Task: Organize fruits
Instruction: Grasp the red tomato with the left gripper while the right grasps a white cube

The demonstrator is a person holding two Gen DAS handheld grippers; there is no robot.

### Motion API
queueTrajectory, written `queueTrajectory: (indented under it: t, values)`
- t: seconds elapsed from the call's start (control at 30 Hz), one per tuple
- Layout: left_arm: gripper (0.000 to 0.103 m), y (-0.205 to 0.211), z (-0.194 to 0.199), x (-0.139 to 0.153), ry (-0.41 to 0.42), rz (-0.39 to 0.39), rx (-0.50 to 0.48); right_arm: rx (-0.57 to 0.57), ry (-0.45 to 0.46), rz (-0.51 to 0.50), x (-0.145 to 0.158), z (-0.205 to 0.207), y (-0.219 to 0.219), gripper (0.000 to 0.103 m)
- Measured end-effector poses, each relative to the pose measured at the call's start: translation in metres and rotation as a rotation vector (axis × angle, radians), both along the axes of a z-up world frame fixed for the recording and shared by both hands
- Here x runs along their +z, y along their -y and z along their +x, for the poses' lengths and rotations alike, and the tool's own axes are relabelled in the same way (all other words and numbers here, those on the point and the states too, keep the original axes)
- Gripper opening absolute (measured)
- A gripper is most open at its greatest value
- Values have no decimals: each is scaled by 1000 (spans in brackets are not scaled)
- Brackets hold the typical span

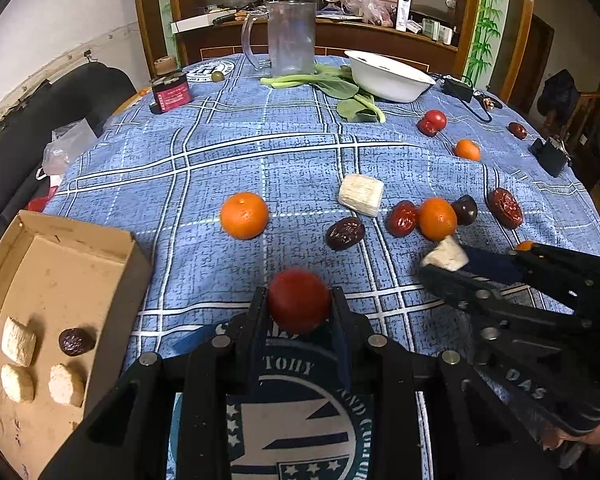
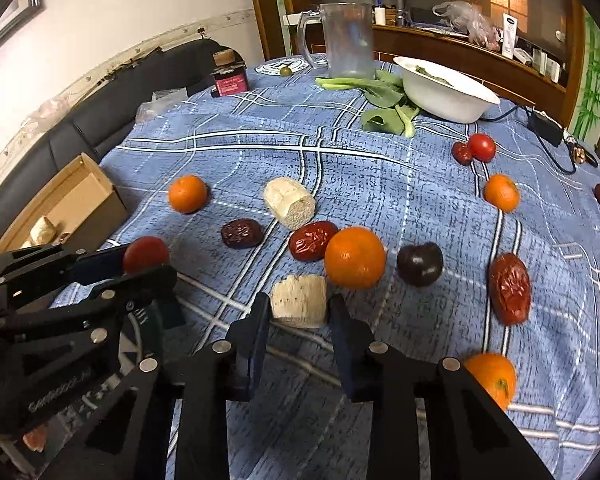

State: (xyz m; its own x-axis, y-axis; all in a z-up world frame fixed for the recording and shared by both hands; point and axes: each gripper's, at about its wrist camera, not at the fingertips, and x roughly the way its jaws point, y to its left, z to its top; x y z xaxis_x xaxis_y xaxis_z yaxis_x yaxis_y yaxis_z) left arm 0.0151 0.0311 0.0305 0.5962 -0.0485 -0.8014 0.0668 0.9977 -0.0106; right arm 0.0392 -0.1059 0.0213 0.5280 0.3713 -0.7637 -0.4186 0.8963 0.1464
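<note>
white wall (image 1: 60, 12), black sofa (image 1: 40, 120) along it, dark wood cabinet (image 1: 380, 40) with glass doors, bamboo-print panel (image 1: 488, 20), warm lamp glow up top

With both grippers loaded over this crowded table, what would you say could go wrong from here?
1. The left gripper pinches a round tomato only at its sides; it might slip or bruise.
2. The right gripper grips a crumbly white chunk touching an orange; lifting may set it rolling.
3. The cardboard box sits at the table's edge; a bump could shift it.

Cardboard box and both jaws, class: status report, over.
Left gripper shut on tomato. Right gripper shut on white chunk. Cardboard box unobstructed.
</note>
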Motion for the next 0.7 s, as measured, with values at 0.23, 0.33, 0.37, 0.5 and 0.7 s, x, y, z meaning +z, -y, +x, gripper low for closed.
queueTrajectory:
  t: [0.23,0.33,0.37,0.5,0.7]
  values:
    - [28,-6,-16,12,28,1,8,-27,38,54,19,-27,10,32]
    - [28,-9,-23,19,43,8,12,-25,52,67,26,-39,7,33]
    - [28,-10,-26,20,49,13,14,-24,55,73,28,-43,6,33]
    - [28,-15,-36,26,63,23,22,-15,64,85,34,-55,-1,33]
    - [28,-25,-50,33,82,35,37,6,69,91,39,-69,-14,33]
